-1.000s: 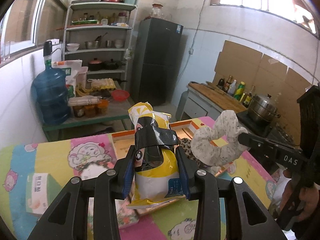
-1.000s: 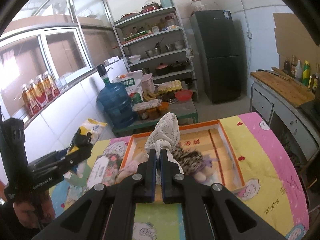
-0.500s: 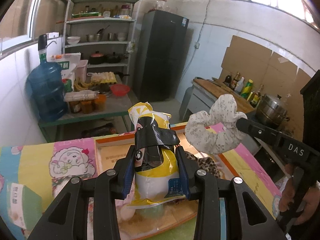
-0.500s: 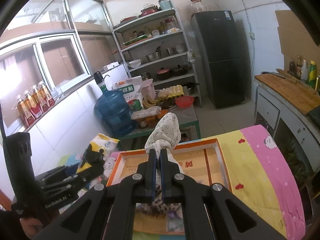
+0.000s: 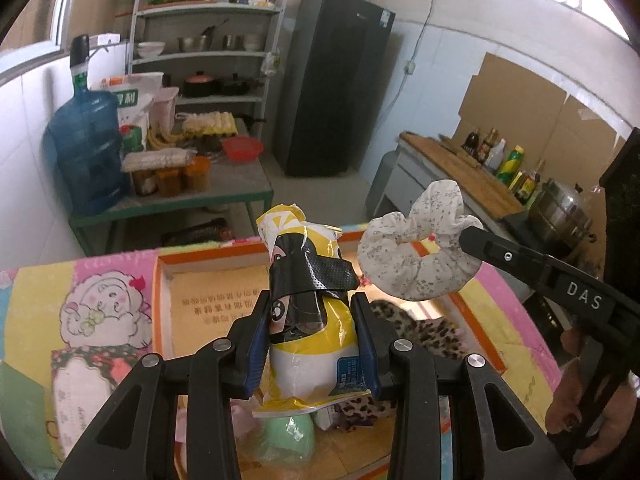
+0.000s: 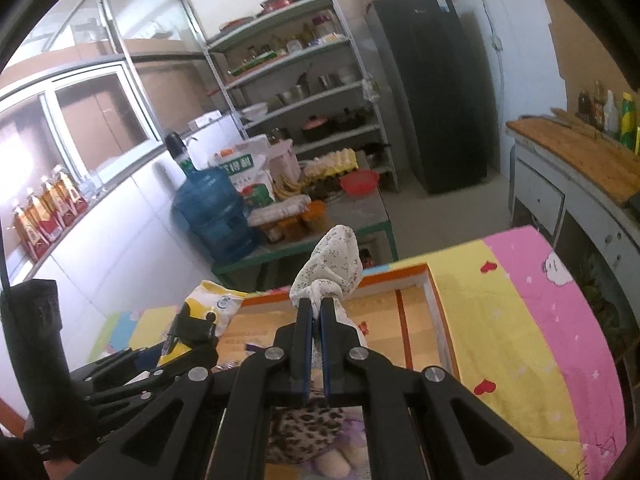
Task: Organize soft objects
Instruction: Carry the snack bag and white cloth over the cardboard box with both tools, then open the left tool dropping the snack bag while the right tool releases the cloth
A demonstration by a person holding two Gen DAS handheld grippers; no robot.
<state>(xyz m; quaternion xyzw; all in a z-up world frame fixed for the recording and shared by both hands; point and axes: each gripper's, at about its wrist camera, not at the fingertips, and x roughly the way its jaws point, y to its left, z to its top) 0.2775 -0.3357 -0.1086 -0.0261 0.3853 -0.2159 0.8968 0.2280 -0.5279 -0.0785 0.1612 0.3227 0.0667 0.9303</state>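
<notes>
Left gripper (image 5: 312, 332) clamps the yellow snack bag (image 5: 310, 344) upright, long axis vertical, above the orange-rimmed tray's (image 5: 158, 304) near left corner. Right gripper (image 6: 315, 312) pinches the floral scrunchie (image 6: 332, 264), which stands on edge over the tray's far edge. The tray sits on a cartoon-print cloth (image 6: 512, 320); shelving (image 6: 304, 92) and a dark refrigerator (image 6: 436, 92) stand behind.

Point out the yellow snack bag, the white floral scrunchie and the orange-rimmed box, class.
yellow snack bag (image 5: 310, 344): left wrist view, on its yellow and white front between the fingers.
white floral scrunchie (image 5: 416, 260): left wrist view, on its gathered lower loop.
orange-rimmed box (image 6: 434, 304): right wrist view, on its right rim.
</notes>
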